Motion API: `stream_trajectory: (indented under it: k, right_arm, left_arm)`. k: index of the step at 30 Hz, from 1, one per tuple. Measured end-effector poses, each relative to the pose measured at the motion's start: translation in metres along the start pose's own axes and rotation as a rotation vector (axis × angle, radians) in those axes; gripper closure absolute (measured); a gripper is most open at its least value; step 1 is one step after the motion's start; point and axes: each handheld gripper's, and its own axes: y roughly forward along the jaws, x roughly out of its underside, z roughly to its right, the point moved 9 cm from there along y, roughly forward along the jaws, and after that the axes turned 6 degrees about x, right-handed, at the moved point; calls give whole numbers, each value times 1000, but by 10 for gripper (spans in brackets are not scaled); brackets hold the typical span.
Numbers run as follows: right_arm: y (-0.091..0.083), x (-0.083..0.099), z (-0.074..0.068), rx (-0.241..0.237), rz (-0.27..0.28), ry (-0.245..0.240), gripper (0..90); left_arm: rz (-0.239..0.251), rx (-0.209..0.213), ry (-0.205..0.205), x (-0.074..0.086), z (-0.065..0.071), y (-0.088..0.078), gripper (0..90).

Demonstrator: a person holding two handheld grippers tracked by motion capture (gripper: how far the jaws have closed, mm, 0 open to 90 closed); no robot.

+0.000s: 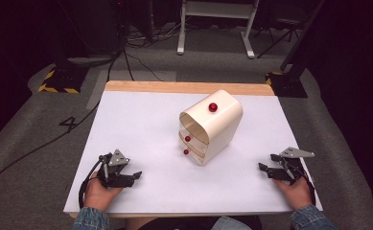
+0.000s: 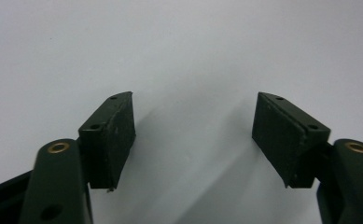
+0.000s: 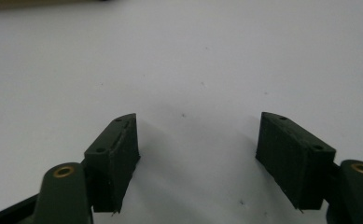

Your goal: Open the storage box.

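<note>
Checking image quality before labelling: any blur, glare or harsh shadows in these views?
High view: white table evenly lit, surroundings dark, small highlight on the red knob atop the cream drawer unit. Left gripper view: fingers soft-focus, faint shadows on the white surface. Right gripper view: similar, fingers slightly blurred, no glare.
</note>
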Motion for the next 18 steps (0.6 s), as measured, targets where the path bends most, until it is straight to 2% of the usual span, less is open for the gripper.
stream_trajectory:
  k: [3, 5, 6, 9, 14, 15, 16, 17, 18]
  right_arm:
    - [0, 0, 0, 0, 1, 0, 294]
    - [0, 0, 0, 1, 1, -1, 294]
    - [0, 0, 0, 1, 1, -1, 294]
    - [0, 0, 0, 2, 2, -2, 294]
    - [0, 0, 0, 3, 3, -5, 294]
    - [0, 0, 0, 3, 3, -5, 294]
    - [0, 0, 0, 3, 3, -6, 294]
    - [0, 0, 0, 3, 3, -5, 294]
    - [0, 0, 0, 2, 3, -4, 294]
  left_arm:
    - [11, 21, -11, -2, 1, -3, 393]
    - [48, 50, -26, -12, 8, -11, 429]
    - [48, 50, -26, -12, 8, -11, 431]
    - [101, 62, 10, -29, 18, -20, 441]
    - [159, 87, 28, -47, 28, -24, 432]
    - [159, 87, 28, -47, 28, -24, 422]
    - [175, 98, 28, -51, 31, -25, 422]
    - [210, 131, 25, -58, 36, -26, 409]
    - [223, 139, 24, -62, 38, -26, 409]
